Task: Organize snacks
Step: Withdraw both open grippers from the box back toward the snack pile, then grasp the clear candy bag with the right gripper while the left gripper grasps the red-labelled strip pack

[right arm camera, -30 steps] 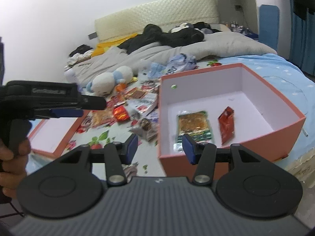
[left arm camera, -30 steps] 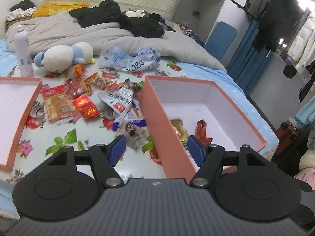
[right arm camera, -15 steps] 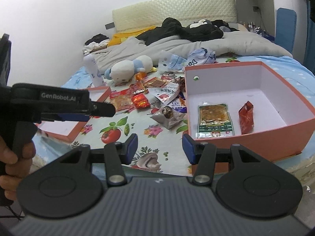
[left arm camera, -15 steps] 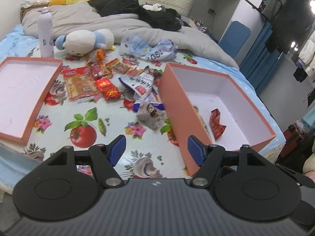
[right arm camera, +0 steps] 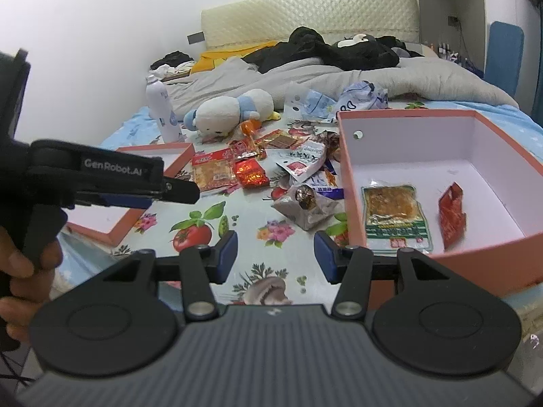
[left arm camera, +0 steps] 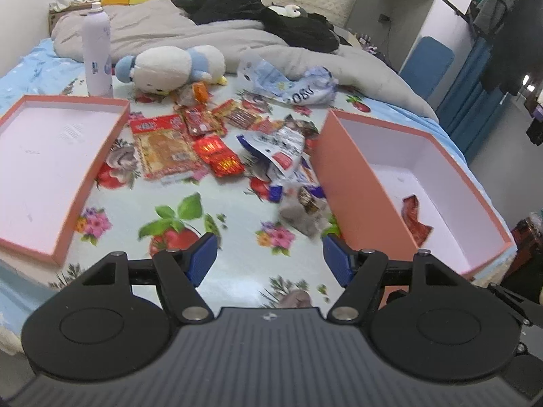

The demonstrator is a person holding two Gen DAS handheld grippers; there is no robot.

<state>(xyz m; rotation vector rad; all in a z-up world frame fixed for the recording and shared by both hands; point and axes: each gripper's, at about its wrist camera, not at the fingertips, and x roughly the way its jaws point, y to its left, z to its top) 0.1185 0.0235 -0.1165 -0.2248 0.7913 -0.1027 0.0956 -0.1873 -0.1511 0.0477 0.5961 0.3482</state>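
Several snack packets lie in a loose pile (left arm camera: 217,146) (right arm camera: 258,166) on the flowered bedsheet. To their right stands an orange box (left arm camera: 353,186) (right arm camera: 346,183) with white inner walls; it holds a green-edged packet (right arm camera: 395,213) and a small red packet (left arm camera: 415,222) (right arm camera: 451,210). A grey crumpled wrapper (left arm camera: 302,212) (right arm camera: 305,207) lies beside the box's left wall. My left gripper (left arm camera: 268,257) hovers open over the sheet in front of the pile, nothing between its fingers. My right gripper (right arm camera: 275,254) is open too, empty, near the box's front corner.
The orange box lid (left arm camera: 51,169) (right arm camera: 142,183) lies upturned at the left. A white spray bottle (left arm camera: 96,54), a plush toy (left arm camera: 173,68) and a crumpled blue-white bag (left arm camera: 292,81) sit behind the snacks. A grey duvet and dark clothes (left arm camera: 258,13) fill the bed's far end. A hand holds the left gripper's handle (right arm camera: 30,244).
Both views have swung left and back, so the lid and more of the sheet show. Both grippers kept the same width with nothing in them.
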